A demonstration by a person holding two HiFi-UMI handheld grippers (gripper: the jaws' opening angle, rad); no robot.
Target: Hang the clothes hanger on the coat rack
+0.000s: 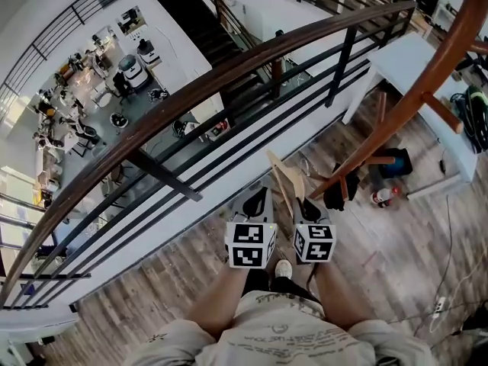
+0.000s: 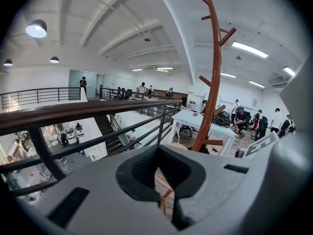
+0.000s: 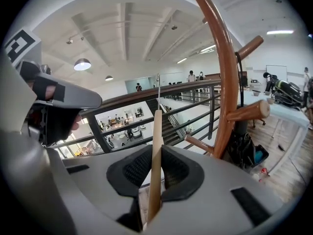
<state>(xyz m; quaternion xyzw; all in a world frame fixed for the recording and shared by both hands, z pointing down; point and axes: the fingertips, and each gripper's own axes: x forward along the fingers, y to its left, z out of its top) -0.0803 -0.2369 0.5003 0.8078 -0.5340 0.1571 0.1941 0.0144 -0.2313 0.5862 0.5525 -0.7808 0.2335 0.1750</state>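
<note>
A light wooden clothes hanger (image 1: 286, 178) stands edge-on between the pads of my right gripper (image 1: 305, 204), which is shut on it. In the right gripper view the hanger (image 3: 156, 146) rises straight up out of that gripper (image 3: 155, 180). The brown coat rack (image 3: 225, 67) stands just right of it, with pegs (image 3: 249, 111) sticking out. My left gripper (image 1: 259, 198) hangs close beside the right one, its jaws together. In its own view the left gripper (image 2: 164, 190) shows only a thin slit with floor behind. The coat rack (image 2: 212, 82) stands ahead, right of centre, and its pole (image 1: 427, 82) crosses the head view's right side.
A dark railing with a brown handrail (image 1: 229, 82) runs right in front, with a drop to a lower floor behind it. A white table (image 1: 412, 59) stands beyond the rack. Bags (image 1: 389, 162) and a bottle (image 1: 381, 197) lie at the rack's foot. People (image 2: 242, 116) sit further back.
</note>
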